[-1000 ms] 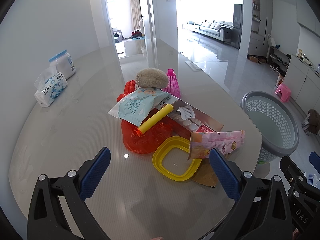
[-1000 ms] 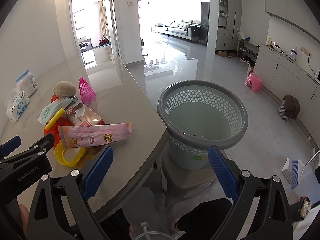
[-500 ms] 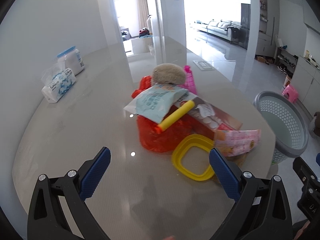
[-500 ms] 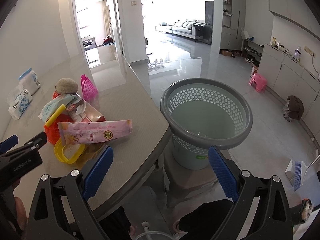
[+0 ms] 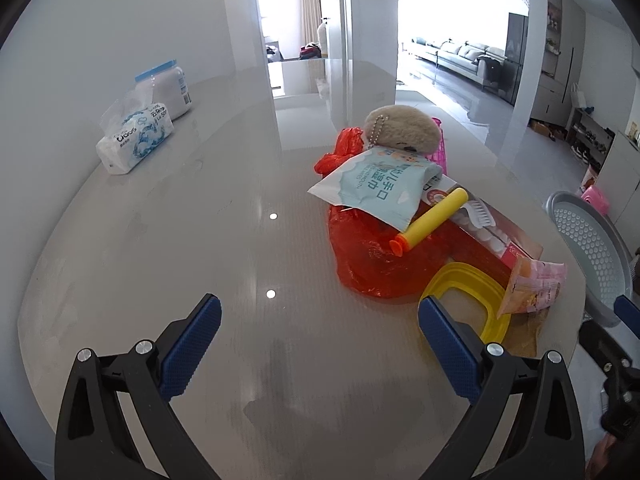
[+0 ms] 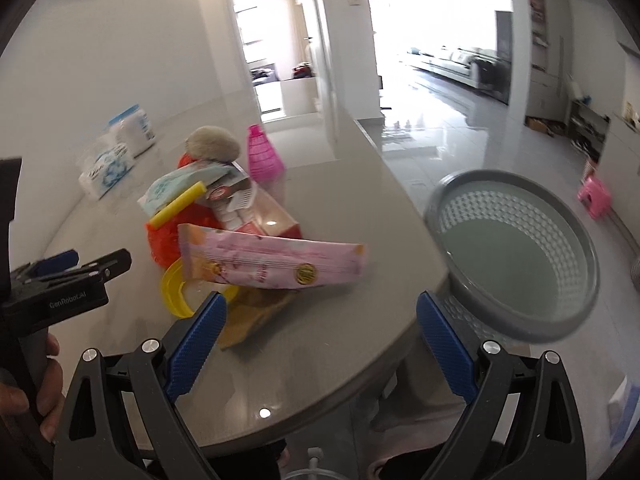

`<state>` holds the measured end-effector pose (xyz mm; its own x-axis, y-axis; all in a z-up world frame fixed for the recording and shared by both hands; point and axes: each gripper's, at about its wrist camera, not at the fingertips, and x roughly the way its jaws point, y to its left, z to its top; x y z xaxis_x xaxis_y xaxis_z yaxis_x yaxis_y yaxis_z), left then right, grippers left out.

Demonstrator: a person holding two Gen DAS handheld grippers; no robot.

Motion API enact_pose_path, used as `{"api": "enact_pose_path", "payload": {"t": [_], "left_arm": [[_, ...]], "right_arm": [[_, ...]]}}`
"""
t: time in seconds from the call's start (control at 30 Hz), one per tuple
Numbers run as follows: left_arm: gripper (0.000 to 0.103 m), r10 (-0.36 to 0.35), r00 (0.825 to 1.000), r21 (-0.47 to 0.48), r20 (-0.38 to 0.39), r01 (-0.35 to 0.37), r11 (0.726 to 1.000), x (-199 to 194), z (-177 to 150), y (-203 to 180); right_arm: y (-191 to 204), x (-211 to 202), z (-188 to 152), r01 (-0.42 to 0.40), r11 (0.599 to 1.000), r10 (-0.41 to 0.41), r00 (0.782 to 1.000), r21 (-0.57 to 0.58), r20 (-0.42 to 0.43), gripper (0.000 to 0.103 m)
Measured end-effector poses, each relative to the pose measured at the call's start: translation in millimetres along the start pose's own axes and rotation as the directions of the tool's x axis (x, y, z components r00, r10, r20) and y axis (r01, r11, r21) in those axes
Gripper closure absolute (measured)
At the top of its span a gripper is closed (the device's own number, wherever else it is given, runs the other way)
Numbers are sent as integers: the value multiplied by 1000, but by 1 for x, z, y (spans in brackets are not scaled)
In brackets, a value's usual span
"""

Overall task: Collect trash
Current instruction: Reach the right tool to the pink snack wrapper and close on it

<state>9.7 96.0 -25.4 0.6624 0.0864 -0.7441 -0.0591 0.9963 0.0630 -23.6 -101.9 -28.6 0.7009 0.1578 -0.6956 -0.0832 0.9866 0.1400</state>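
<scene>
A pile of trash lies on the grey table point(image 5: 160, 280): a red plastic bag point(image 5: 372, 256), a light blue wipes pack point(image 5: 380, 188), a yellow foam tube point(image 5: 432, 222), a yellow ring lid point(image 5: 464, 300), a pink wrapper point(image 6: 272, 260) and a boxed brush set point(image 6: 260, 212). A beige plush point(image 5: 400, 128) sits on top. The grey perforated bin point(image 6: 516, 248) stands off the table's right end. My left gripper point(image 5: 320, 344) is open and empty, near the pile's left front. My right gripper point(image 6: 320, 336) is open and empty, just in front of the pink wrapper.
A tissue pack point(image 5: 136, 140) and a white jar point(image 5: 164, 88) stand at the table's far left by the wall. A pink mesh cone point(image 6: 262, 156) stands behind the pile. The left gripper's body shows in the right wrist view point(image 6: 60, 288).
The right gripper has swung left from over the bin toward the table and pile. The left gripper has shifted left, so the pile now sits to its right.
</scene>
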Motion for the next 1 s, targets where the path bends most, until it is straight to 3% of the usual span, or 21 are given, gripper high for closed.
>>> {"api": "enact_pose_path", "payload": {"t": [0.13, 0.33, 0.53, 0.83, 1.0], "left_arm": [[6, -3, 1000, -29, -28, 2, 1000, 6, -1, 2], [6, 18, 999, -59, -35, -20, 998, 7, -4, 6], [6, 24, 998, -62, -50, -27, 998, 11, -4, 5], [6, 31, 999, -67, -44, -34, 997, 9, -5, 5], [6, 32, 998, -60, -48, -34, 998, 7, -8, 4]], "right_arm": [[15, 24, 5, 20, 991, -22, 1000, -135, -16, 11], [18, 47, 11, -12, 970, 0, 999, -242, -46, 11], [28, 57, 14, -5, 910, -15, 999, -414, -45, 12], [35, 63, 22, -54, 884, 42, 998, -465, -36, 13], [41, 55, 20, -68, 869, 59, 998, -491, -33, 26]]}}
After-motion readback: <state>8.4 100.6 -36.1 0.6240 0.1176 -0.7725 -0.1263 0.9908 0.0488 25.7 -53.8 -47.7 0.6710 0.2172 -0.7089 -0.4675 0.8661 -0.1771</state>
